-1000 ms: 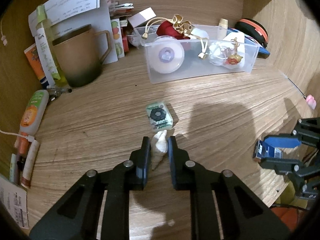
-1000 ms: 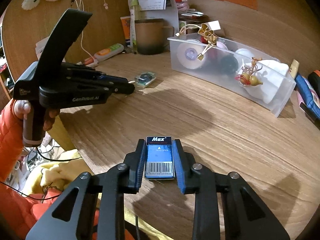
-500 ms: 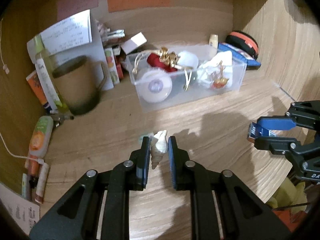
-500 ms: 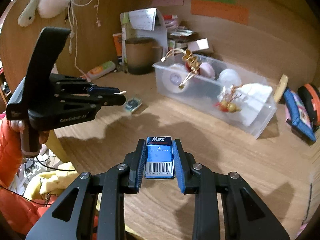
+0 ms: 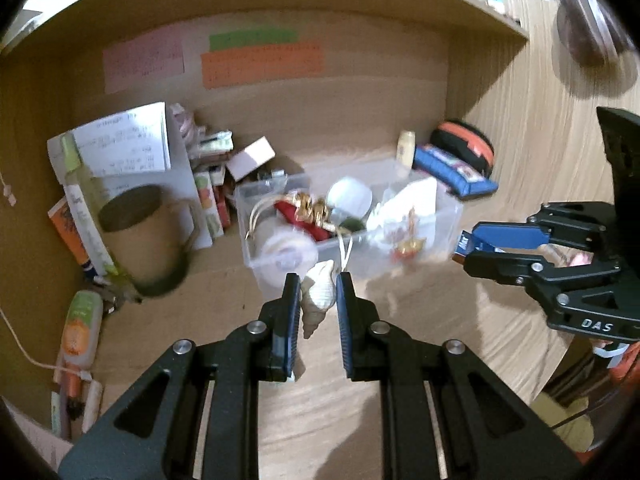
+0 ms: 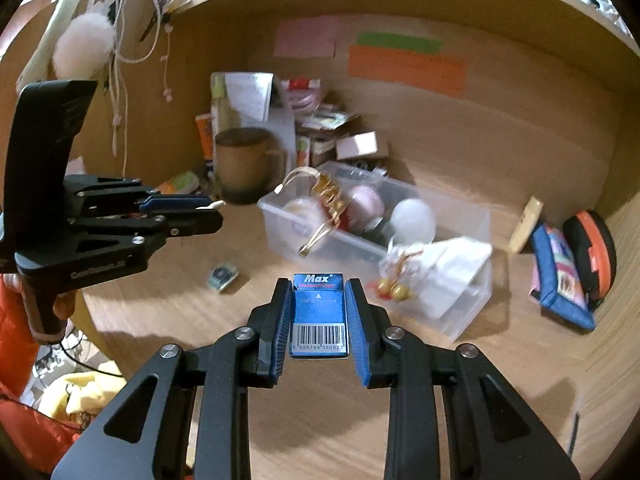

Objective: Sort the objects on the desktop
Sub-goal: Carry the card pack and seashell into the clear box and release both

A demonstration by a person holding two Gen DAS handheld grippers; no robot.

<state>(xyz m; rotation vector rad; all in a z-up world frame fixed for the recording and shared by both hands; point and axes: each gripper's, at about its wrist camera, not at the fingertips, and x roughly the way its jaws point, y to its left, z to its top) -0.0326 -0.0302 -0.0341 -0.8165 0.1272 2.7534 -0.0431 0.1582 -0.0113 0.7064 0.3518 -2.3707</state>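
Note:
My left gripper [image 5: 317, 290] is shut on a cream spiral seashell [image 5: 318, 294] and holds it in the air in front of the clear plastic bin [image 5: 452, 216]. My right gripper [image 6: 319, 296] is shut on a blue "Max" staple box [image 6: 319, 316], also lifted, short of the bin [image 6: 476, 292]. The bin holds a tape roll, a red item with gold ribbon, a white ball and a white cloth. A small green packet [image 6: 224, 276] lies on the desk left of the bin. The right gripper shows in the left wrist view [image 5: 464, 248], and the left gripper shows in the right wrist view [image 6: 212, 212].
A brown mug [image 5: 144, 240] stands left of the bin, with papers and small boxes [image 5: 208, 184] behind it. Tubes [image 5: 78, 328] lie at the left edge. A blue pouch [image 6: 560, 276] and an orange-black case [image 6: 592, 252] sit at the right. Wooden walls enclose the desk.
Both grippers have risen and drawn back from the desk with their objects still held. The green packet has dropped out of the left wrist view.

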